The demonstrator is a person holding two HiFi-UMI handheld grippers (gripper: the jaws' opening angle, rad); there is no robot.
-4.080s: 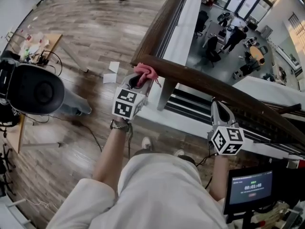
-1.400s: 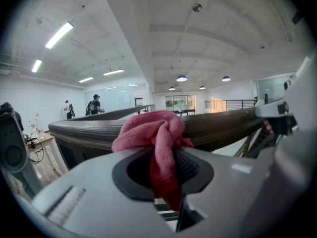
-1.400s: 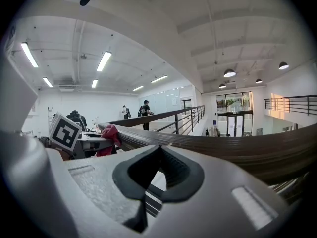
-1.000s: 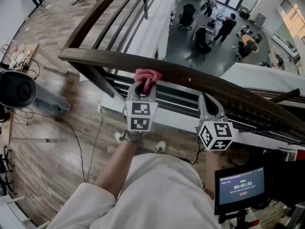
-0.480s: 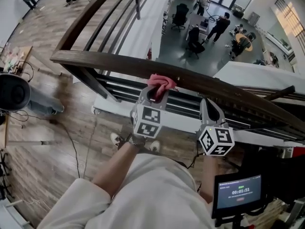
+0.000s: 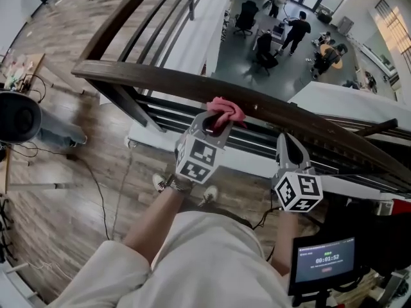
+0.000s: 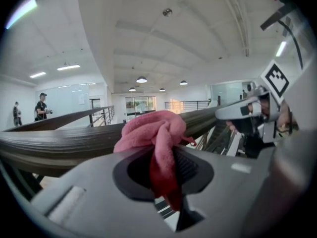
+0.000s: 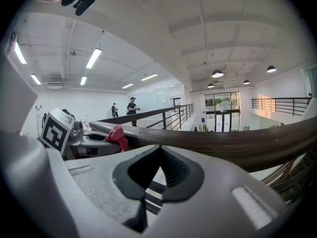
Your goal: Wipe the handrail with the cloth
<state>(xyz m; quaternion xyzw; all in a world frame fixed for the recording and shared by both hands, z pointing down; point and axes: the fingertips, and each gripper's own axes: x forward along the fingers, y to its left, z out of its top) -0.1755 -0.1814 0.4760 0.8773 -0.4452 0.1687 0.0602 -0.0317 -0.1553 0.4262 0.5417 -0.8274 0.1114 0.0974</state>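
Wood-plank flooring (image 6: 64, 172) forms an upper level that overlooks a lower hall (image 6: 282, 37), where several people stand or sit among office chairs. A dark wooden handrail (image 6: 160, 79) runs across the head view from a corner at the left to the right edge. A second rail section leaves that corner toward the top edge. Metal bars run below the rail.

The person stands on the near side of the handrail. Both forearms reach forward, and white shoes (image 6: 160, 183) show on the floor below. A grey rounded device (image 6: 16, 117) stands at the left edge of the floor. A small screen (image 6: 326, 262) with a timer readout sits at the lower right.

The left gripper (image 6: 217, 119) is clamped on the pink cloth (image 6: 226, 110). In the left gripper view the cloth (image 7: 156, 133) is pinched between the jaws of the left gripper (image 7: 163, 170). Its bunched top rests against the handrail (image 7: 64, 143), roughly midway along the rail from the corner.

The right gripper (image 6: 286, 140) is to the right of the cloth, with its tip just beside the near edge of the rail. Contact with the rail cannot be confirmed. In the right gripper view the jaws of the right gripper (image 8: 158, 150) are closed together with nothing between them. The handrail (image 8: 223, 143) crosses just beyond the jaws, and the cloth (image 8: 116, 135) shows farther along it.
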